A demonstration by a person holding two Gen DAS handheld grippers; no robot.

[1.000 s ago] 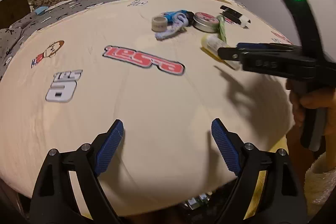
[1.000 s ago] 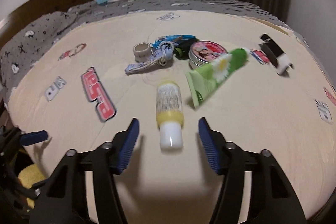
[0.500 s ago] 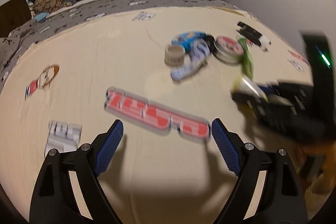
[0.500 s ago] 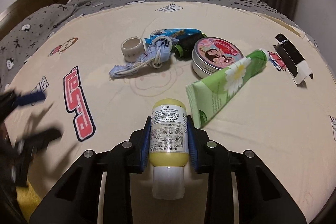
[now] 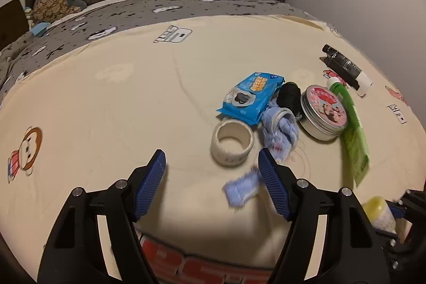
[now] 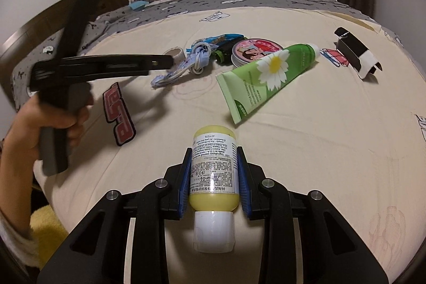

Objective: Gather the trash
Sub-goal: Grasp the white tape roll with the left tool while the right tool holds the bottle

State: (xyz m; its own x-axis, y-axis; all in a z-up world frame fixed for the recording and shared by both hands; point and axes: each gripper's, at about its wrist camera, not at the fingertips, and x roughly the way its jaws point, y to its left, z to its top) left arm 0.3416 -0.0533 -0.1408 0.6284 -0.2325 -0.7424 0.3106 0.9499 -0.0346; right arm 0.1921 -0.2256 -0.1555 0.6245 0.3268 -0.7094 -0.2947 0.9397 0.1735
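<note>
Now that your left claw (image 5: 211, 178) has swept across the bed (image 5: 106, 103) from the red lettering to the clutter, it hangs over the tape roll (image 5: 232, 144) and the blue cloth strip (image 5: 243, 189), its jaws narrowing but pinching nothing yet. Your right claw (image 6: 214, 177), spread a second ago, is now pressed onto the yellow bottle (image 6: 213, 167), which lies low between its pads, cap toward you. One piece of trash looks secured; the next seems lined up.
</note>
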